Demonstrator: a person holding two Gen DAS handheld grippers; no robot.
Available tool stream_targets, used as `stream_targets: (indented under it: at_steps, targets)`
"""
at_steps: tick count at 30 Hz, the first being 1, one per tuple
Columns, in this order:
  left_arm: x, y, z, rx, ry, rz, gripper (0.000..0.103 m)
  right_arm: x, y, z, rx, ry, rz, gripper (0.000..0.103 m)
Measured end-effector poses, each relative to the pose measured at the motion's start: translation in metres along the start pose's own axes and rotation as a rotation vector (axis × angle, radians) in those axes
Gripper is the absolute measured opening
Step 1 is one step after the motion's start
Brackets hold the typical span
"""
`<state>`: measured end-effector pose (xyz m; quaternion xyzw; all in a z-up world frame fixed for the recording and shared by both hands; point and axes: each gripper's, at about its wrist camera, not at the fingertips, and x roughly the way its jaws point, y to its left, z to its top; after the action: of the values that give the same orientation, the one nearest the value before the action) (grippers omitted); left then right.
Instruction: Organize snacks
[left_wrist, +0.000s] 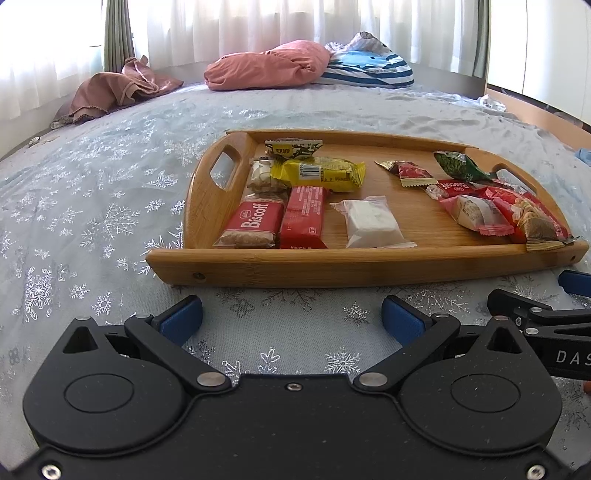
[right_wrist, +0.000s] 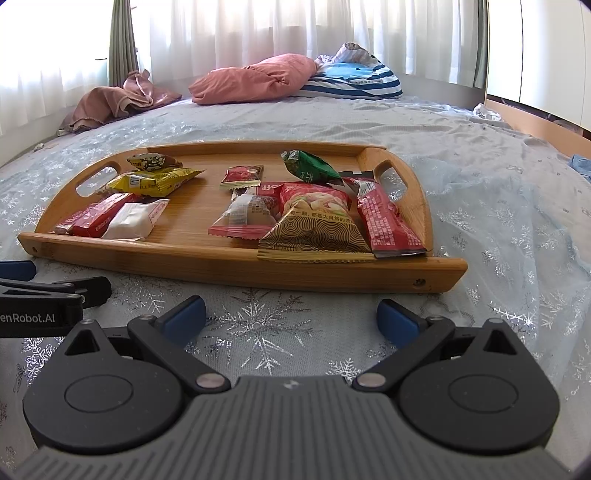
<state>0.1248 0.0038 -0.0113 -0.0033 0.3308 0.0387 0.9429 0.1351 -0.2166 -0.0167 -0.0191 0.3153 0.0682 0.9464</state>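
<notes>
A bamboo tray with cut-out handles lies on the bed and holds several wrapped snacks. On its left side are a Biscoff pack, a red bar, a yellow packet and a white packet. Its right side holds a heap of red packets, a green packet, a gold-patterned bag and a long red wrapper. My left gripper and right gripper hover open and empty just in front of the tray's near rim.
The bed has a pale blue snowflake cover. At its far end lie a pink pillow, a striped blue cushion and a brown cloth heap. White curtains hang behind. A wooden bed edge runs along the right.
</notes>
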Motion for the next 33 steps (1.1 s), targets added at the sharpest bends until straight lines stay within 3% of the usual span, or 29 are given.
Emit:
stream_targets:
  at_steps: [33]
  targets:
    - [0.0002,-0.0010,-0.0017,0.013,-0.009,0.010,0.103,0.0002,0.0001,-0.0011,0.000,-0.002,0.000,0.103]
